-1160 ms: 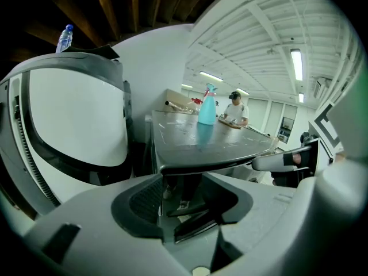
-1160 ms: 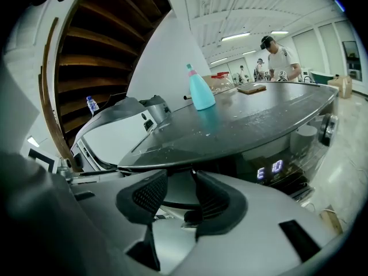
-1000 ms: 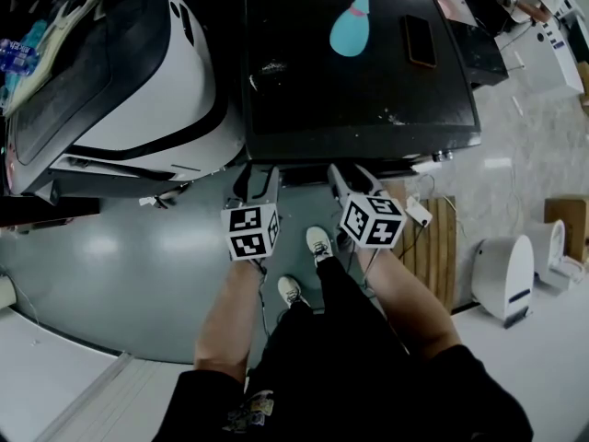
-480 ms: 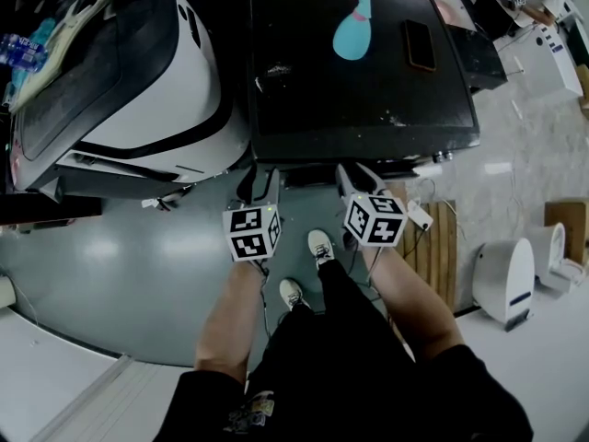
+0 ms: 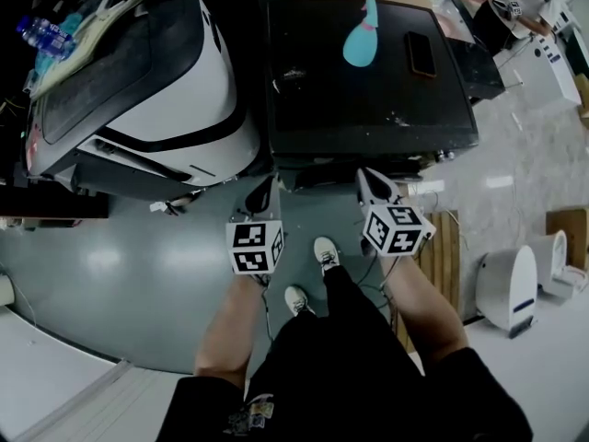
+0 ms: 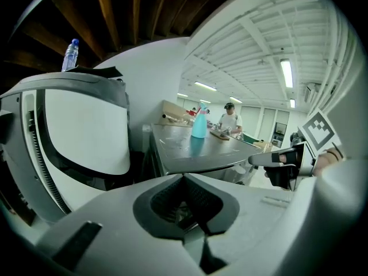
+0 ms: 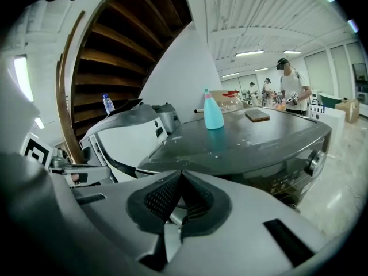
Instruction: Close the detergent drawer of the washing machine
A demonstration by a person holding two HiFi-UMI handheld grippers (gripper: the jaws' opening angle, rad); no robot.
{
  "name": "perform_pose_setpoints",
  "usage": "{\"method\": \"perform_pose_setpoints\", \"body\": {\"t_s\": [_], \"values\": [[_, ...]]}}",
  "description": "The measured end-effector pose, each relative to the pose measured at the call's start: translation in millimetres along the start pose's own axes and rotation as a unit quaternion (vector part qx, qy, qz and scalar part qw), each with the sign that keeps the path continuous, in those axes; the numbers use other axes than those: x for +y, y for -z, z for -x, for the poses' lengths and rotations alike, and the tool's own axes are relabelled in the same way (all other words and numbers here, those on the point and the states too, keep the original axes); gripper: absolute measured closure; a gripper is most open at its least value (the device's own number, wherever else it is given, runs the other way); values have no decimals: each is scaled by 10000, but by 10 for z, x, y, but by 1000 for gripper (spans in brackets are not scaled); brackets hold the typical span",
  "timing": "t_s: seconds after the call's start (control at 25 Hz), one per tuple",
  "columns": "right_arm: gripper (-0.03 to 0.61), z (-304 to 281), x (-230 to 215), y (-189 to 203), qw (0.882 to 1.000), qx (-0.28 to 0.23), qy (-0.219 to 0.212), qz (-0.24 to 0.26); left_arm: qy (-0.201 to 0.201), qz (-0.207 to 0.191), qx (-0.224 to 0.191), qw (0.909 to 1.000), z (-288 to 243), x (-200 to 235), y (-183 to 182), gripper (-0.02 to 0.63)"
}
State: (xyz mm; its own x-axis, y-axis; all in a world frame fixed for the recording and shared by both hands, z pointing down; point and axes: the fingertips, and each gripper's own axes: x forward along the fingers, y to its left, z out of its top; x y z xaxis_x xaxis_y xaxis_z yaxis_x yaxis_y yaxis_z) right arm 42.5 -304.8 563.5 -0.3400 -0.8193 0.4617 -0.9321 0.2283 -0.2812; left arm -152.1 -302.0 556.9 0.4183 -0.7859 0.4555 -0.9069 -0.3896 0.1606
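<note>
My left gripper (image 5: 262, 190) and right gripper (image 5: 371, 180) sit at lower centre with their jaws pressed together on nothing. Just above them, at upper centre, is the washing machine (image 5: 368, 109). Its front faces the frame's bottom and its front edge runs left to right; I cannot pick out the drawer. On its top are an upright teal spray bottle (image 5: 361, 42) and a flat brown thing (image 5: 421, 53). A white machine (image 5: 175, 90) crowds its left side.

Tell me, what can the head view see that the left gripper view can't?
Only the head view shows the person's shoes and the wooden slats on the floor. Only the left gripper view shows the ceiling lights and the wooden beams overhead. Both show the blue bottle standing on the dark washer, and the water bottle on the white machine beside it.
</note>
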Motion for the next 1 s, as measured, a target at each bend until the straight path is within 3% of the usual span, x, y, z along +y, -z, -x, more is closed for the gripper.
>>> {"method": "perform_pose_setpoints", "body": {"t_s": [0.4,0.6,1.0], "values": [[580,702,684,-342,9954,-733,-598,133,107,-134,-579,9982,935,-21,-257,611],[580,1105,1081,-367,9909,-909,-800,584,232,-254,-889,9954,1440,-112,-406,611],[580,1891,1471,-226,9864,-1195,-782,814,583,-442,-1085,9914,2204,-427,-287,611]]}}
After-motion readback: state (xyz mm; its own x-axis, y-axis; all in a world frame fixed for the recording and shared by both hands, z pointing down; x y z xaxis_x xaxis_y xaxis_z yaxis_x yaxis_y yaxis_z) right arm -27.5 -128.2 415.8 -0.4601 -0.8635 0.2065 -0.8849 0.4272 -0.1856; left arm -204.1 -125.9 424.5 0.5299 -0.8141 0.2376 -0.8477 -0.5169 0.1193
